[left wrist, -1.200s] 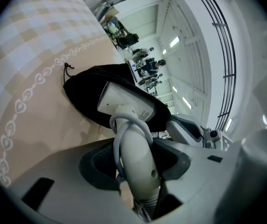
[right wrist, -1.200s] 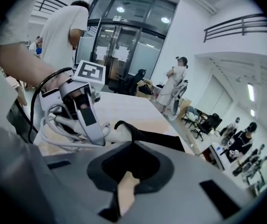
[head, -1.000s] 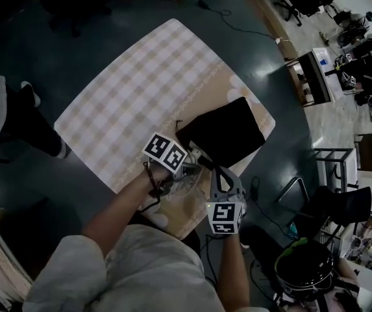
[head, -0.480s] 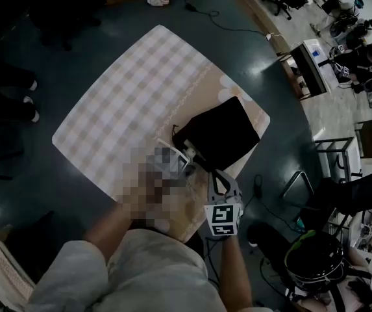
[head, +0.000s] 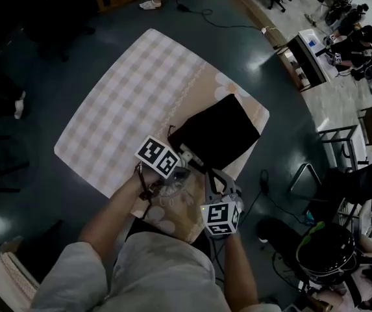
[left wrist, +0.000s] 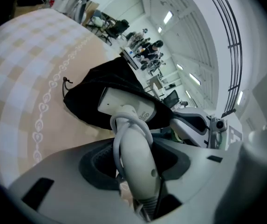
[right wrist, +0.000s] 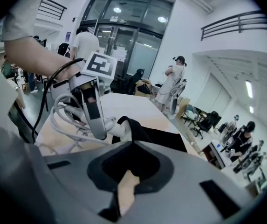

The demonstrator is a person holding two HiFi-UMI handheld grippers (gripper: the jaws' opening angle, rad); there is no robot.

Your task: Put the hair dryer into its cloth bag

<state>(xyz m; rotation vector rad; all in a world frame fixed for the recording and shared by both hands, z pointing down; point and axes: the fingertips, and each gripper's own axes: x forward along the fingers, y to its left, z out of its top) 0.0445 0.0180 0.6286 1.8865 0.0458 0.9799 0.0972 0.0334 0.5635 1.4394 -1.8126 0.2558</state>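
Observation:
A black cloth bag [head: 218, 132] lies on the checked cloth [head: 127, 103], its mouth towards me. My left gripper [head: 183, 164] is shut on the handle of the white hair dryer [left wrist: 134, 160]. The dryer's head [left wrist: 124, 107] sits in the bag's mouth [left wrist: 105, 85], and its white cord is looped round the handle. To its right, my right gripper [head: 206, 171] is shut on the near edge of the bag [right wrist: 132, 127] and holds that edge lifted. In the right gripper view the left gripper [right wrist: 89, 108] and the dryer's cord [right wrist: 65, 120] show at the left.
The cloth-covered table ends just in front of me, with dark floor [head: 56, 38] all round it. Cables and a helmet [head: 328, 252] lie at the lower right. Desks, chairs and people are at the upper right [head: 315, 51], and a person stands beyond the table [right wrist: 170, 85].
My left gripper has rolled a little with the hair dryer in it. The right gripper has kept still on the bag's edge.

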